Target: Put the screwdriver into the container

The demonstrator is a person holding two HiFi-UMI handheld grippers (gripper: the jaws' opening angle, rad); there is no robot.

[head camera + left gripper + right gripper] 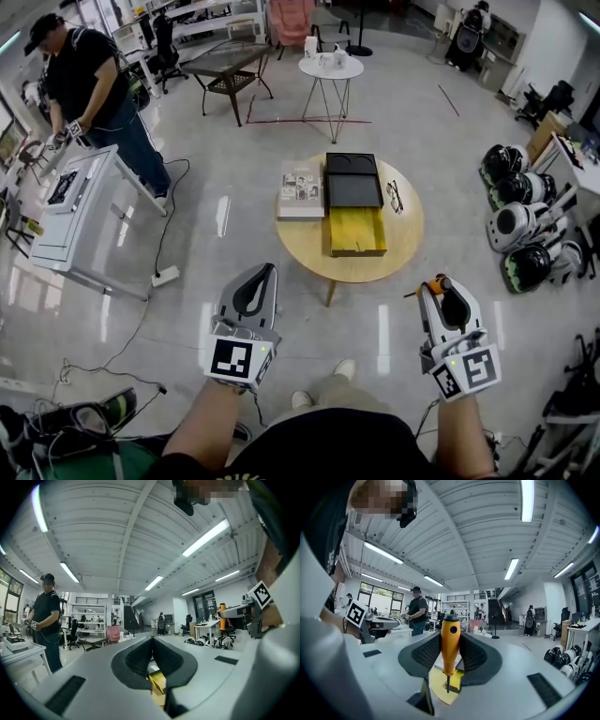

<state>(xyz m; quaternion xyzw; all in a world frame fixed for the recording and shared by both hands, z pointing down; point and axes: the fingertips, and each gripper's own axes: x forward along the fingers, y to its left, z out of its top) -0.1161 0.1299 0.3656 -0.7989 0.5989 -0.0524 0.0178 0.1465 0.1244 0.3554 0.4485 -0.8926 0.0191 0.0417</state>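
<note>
An orange-handled screwdriver point(449, 641) stands upright between the jaws of my right gripper point(450, 654), which is shut on it, shaft pointing down. In the head view that gripper point(445, 290) hangs off the round wooden table's point(408, 234) near right edge, with the screwdriver point(437, 279) at its tip. An open yellow container point(356, 232) lies on the table's near half, some way ahead of both grippers. My left gripper point(264, 274) is over the floor, near left of the table, jaws shut with nothing between them; the yellow container point(158, 682) shows below them in the left gripper view.
Behind the container sit black trays point(352, 180), with a book point(301, 189) to their left and glasses point(395, 196) to their right. A person point(89, 84) works at a white table point(75, 211) far left. Round helmet-like units point(520, 225) line the right floor. A cable and power strip point(166, 276) lie left.
</note>
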